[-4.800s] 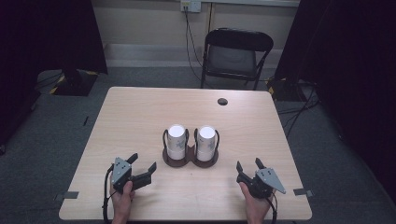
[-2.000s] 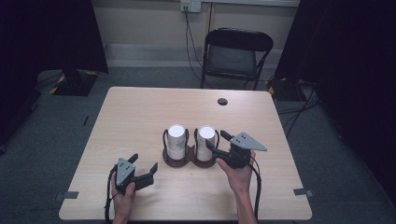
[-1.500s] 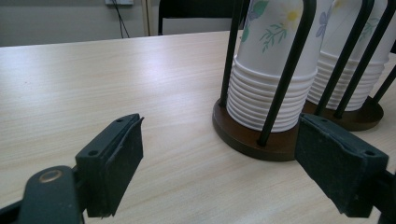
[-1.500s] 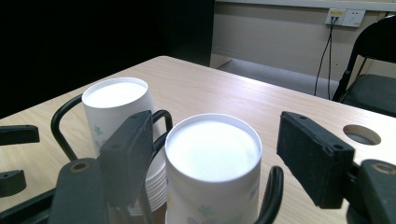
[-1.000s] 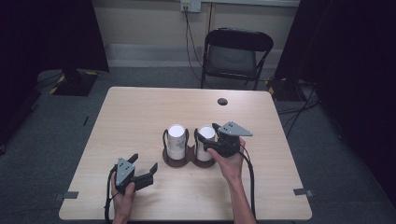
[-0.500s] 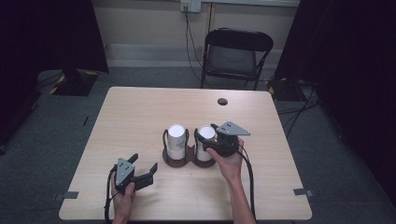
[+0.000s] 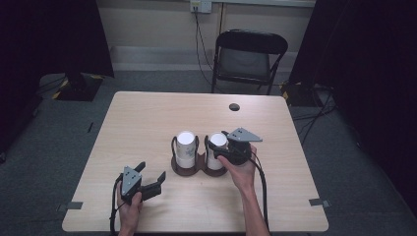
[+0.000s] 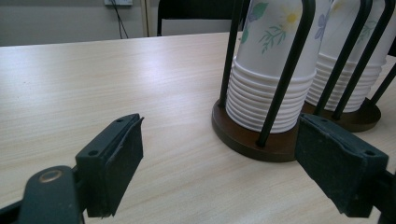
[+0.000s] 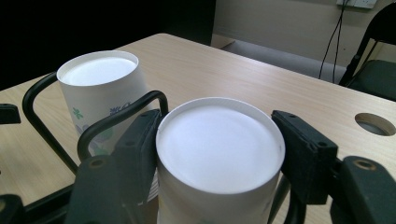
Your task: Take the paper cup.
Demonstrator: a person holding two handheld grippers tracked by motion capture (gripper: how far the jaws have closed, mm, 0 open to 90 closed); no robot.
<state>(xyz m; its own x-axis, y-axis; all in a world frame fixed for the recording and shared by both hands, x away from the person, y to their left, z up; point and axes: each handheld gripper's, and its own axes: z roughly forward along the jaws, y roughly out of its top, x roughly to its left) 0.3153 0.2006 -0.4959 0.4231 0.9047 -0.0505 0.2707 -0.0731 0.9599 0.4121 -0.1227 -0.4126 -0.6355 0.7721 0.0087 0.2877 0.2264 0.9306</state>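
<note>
the right gripper [image 7: 220, 149] brackets the top of the right cup stack [image 9: 219, 158], upright in its holder [image 7: 196, 167] mid-table, pads at its 9 and 3 o'clock, not visibly pinching, while the left gripper [image 7: 152, 178] rests spread apart at the holder's 7 o'clock.

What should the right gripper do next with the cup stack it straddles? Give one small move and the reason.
Probably close the right gripper on the top cup of the right cup stack. Its jaws already flank that cup's sides near the top, apparently with a slight gap on one side, so squeezing comes before any lift. The left gripper lies open on the table.
</note>
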